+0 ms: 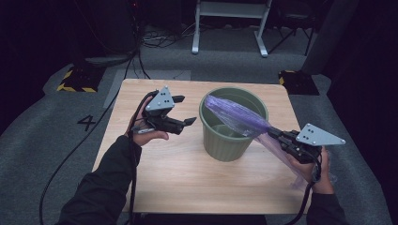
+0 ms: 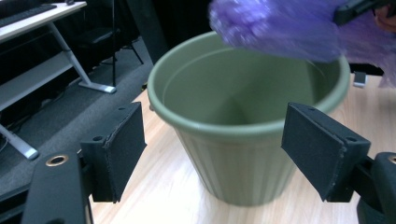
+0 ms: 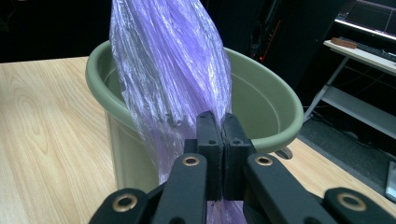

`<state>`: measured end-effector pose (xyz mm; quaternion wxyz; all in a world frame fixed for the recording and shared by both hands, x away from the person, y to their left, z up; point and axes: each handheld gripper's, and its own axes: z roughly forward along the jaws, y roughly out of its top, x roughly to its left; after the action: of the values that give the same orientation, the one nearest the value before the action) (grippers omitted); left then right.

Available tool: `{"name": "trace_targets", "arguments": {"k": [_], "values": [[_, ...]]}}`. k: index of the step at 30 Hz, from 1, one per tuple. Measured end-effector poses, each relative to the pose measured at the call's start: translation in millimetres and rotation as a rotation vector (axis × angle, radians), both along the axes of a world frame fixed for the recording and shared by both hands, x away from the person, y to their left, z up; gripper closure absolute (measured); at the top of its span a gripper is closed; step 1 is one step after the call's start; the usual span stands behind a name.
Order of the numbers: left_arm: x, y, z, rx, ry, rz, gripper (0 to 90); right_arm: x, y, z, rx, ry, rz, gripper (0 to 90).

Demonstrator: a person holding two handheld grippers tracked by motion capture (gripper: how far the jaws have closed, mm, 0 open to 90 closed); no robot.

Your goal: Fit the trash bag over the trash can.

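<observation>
A green plastic pot (image 1: 233, 140) stands upright on the middle of the wooden table (image 1: 155, 168). A crumpled purple plastic bag (image 1: 234, 115) lies slanted across the pot's rim, its far end over the opening. My right gripper (image 1: 273, 134), at the pot's right, is shut on the bag; in the right gripper view its jaws (image 3: 217, 120) pinch the purple film (image 3: 173, 70) in front of the pot (image 3: 275, 112). My left gripper (image 1: 185, 110) hovers left of the pot, open and holding nothing. In the left gripper view its pads (image 2: 123, 140) frame the pot (image 2: 243, 163), with the bag (image 2: 280, 25) above.
The bag's loose tail (image 1: 293, 168) hangs toward the table's right front edge. Beyond the table, the grey carpet holds a white desk frame (image 1: 230, 28), cables, and two yellow-and-black striped bases (image 1: 77, 79). A "4" (image 1: 88, 123) is marked on the floor at left.
</observation>
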<state>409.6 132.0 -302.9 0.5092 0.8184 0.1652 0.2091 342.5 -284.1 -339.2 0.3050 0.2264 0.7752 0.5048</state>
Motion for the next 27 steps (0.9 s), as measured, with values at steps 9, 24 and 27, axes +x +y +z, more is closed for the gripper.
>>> {"name": "trace_targets", "arguments": {"k": [9,24,27], "values": [[13.9,-18.2,10.2,-0.042,-0.005,-0.011,21.3,2.7,-1.4,-0.5,-0.009,0.008,0.000,89.2],[28.6,-53.2,13.2,-0.039,0.037,-0.093,50.4,2.0,3.6,1.5,-0.048,-0.002,0.004,89.3],[32.0,-59.9,10.1,-0.017,0.042,-0.087,54.7,2.0,2.4,0.8,-0.050,-0.001,0.006,89.4]]}}
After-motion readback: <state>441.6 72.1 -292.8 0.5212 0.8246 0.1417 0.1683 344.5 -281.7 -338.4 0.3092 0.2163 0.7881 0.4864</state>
